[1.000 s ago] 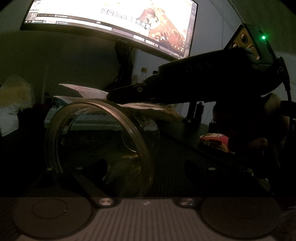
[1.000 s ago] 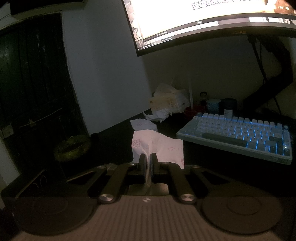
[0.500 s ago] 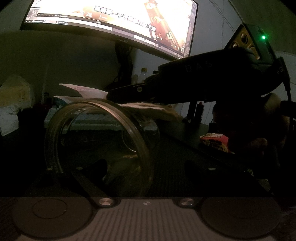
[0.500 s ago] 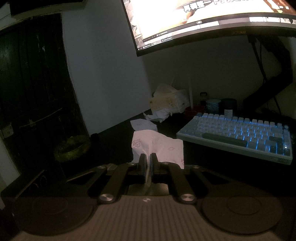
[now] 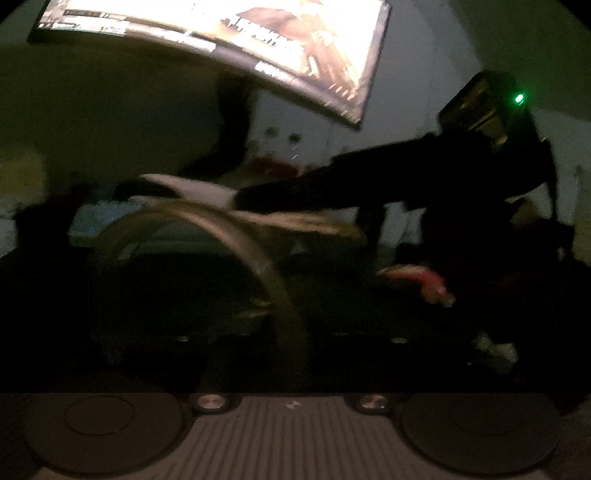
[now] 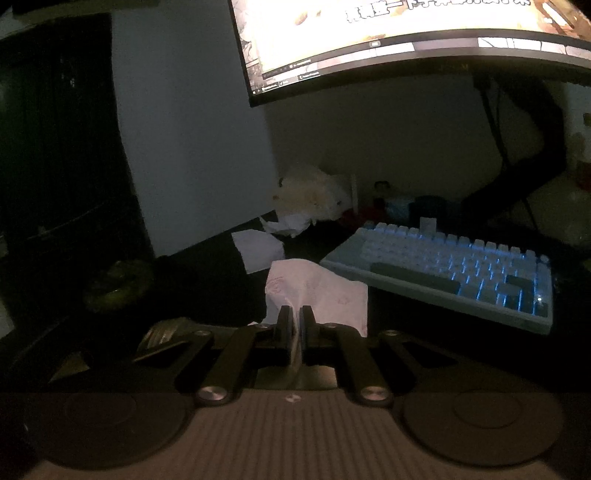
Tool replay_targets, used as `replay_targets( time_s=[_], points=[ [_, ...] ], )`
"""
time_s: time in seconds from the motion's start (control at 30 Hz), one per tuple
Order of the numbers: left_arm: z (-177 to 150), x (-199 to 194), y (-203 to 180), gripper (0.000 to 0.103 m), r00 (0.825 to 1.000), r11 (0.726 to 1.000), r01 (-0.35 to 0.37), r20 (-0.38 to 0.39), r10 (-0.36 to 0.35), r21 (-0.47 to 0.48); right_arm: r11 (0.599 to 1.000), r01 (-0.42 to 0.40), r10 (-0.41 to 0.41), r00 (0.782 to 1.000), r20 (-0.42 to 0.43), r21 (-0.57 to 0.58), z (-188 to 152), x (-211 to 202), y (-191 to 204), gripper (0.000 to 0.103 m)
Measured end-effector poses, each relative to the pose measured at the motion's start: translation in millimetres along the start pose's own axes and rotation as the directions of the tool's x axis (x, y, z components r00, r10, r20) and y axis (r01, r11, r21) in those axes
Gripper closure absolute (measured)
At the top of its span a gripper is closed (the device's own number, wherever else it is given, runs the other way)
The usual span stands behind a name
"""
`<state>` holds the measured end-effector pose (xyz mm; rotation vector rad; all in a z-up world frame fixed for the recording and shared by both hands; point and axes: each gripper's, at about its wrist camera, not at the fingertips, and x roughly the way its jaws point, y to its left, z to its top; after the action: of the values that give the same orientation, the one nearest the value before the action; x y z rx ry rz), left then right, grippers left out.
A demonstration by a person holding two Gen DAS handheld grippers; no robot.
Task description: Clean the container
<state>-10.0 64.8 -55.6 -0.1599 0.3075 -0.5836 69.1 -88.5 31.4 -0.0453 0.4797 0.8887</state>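
In the blurred left wrist view a clear glass container lies on its side close to the camera, mouth toward me. My left gripper holds it; its fingers are lost in the dark behind the glass. My right gripper is shut on a white tissue that hangs out past its fingertips. In the left wrist view the right gripper reaches in from the right above the container's rim, with the tissue at its tip over the rim.
A lit curved monitor hangs above a dark desk. A backlit keyboard sits at right. Crumpled tissues and a paper sheet lie at the back. A greenish round object sits at left. A red packet lies near the container.
Both views have shifted and blurred. The right gripper with the tissue has moved; the tissue now sits lower and more central in its view. The container stays held.
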Motion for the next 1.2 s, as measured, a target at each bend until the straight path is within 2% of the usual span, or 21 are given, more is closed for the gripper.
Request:
replay_targets(
  time_s=[0.2, 0.37, 0.4, 0.47, 0.5, 0.57, 0.67, 1.0, 1.1, 1.2],
  points=[
    [5, -4, -3, 0.096, 1.0, 1.0, 0.01, 0.002, -0.011, 0.007, 0.995, -0.093, 0.093, 0.995, -0.017, 0.03, -3, -5, 3, 0.097],
    [11, -9, -5, 0.095, 1.0, 1.0, 0.001, -0.002, -0.001, 0.017, 0.996, -0.089, 0.089, 0.996, -0.025, 0.027, -2, -9, 3, 0.097],
    [12, -10, -6, 0.093, 1.0, 1.0, 0.0, -0.003, 0.001, 0.02, 0.996, -0.082, 0.083, 0.996, -0.025, 0.029, -2, -10, 3, 0.097],
    [14, -12, -7, 0.068, 1.0, 1.0, -0.004, -0.004, 0.004, 0.024, 0.998, -0.057, 0.058, 0.998, -0.026, 0.027, -3, -10, 2, 0.097],
    [15, -13, -7, 0.061, 1.0, 1.0, -0.006, -0.005, 0.006, 0.026, 0.999, -0.046, 0.046, 0.999, -0.028, 0.026, -4, -10, 1, 0.097],
    [16, -14, -7, 0.053, 1.0, 1.0, -0.011, -0.009, 0.012, 0.027, 0.999, -0.029, 0.029, 0.999, -0.029, 0.024, -5, -10, -2, 0.097],
    [12, -12, -5, 0.051, 0.999, 0.999, -0.025, -0.022, 0.025, 0.023, 0.999, -0.011, 0.012, 0.999, -0.034, 0.031, -5, -12, -4, 0.097],
    [0, -6, 2, 0.052, 0.995, 0.998, -0.07, -0.065, 0.07, 0.009, 1.0, -0.013, 0.013, 1.0, -0.026, 0.007, -1, -17, 15, 0.097],
    [-2, -4, 4, 0.055, 0.994, 0.997, -0.083, -0.074, 0.083, 0.004, 1.0, -0.011, 0.011, 1.0, -0.022, 0.008, -1, -18, 18, 0.097],
    [1, -3, 5, 0.083, 0.996, 0.998, -0.061, -0.062, 0.06, -0.009, 1.0, -0.009, 0.009, 1.0, -0.016, 0.012, -2, -20, 18, 0.097]
  ],
)
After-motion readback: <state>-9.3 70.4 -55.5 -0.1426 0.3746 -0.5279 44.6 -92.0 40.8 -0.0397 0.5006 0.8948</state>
